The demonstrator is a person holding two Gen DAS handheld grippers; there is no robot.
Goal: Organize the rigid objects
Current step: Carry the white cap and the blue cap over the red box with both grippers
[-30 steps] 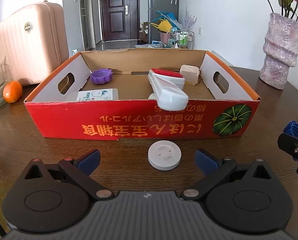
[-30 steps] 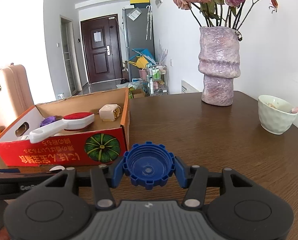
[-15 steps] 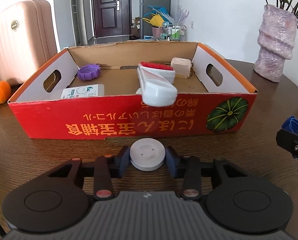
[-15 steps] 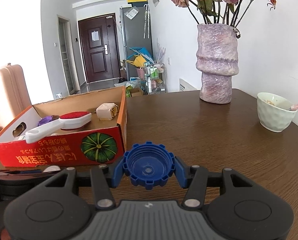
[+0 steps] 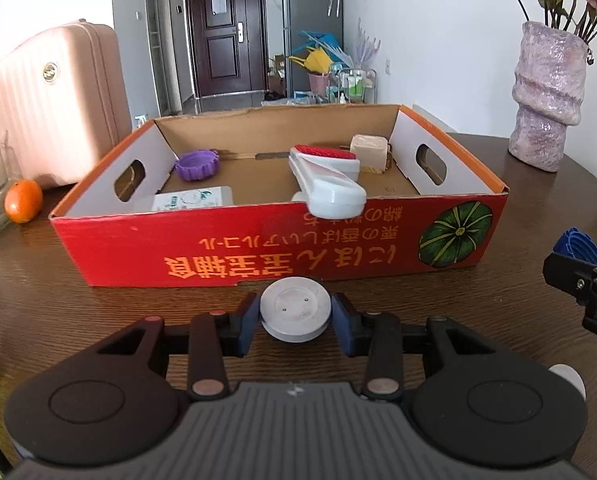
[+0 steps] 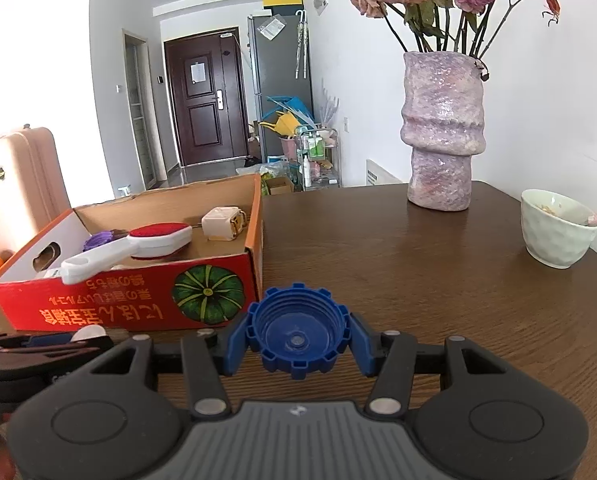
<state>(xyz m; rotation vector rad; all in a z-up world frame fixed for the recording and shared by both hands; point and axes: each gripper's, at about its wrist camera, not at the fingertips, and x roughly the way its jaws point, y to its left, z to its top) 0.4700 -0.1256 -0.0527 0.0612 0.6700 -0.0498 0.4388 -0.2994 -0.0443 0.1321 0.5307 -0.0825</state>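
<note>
White round disc [image 5: 295, 314] clamped between left gripper [image 5: 295, 320] pads, just in front of red cardboard box [image 5: 258, 248] on wooden table [image 5: 58, 312]; jaws have just closed on it. Blue ribbed cap [image 6: 297, 331] pinched in right gripper [image 6: 297, 338], right of box. Box holds lint brush [image 5: 324, 178], purple cap [image 5: 197, 164], beige block [image 5: 368, 152].

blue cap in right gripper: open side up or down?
Open side up. In the right wrist view the blue cap shows its hollow threaded interior, gripped between the right gripper fingers above the table.
</note>
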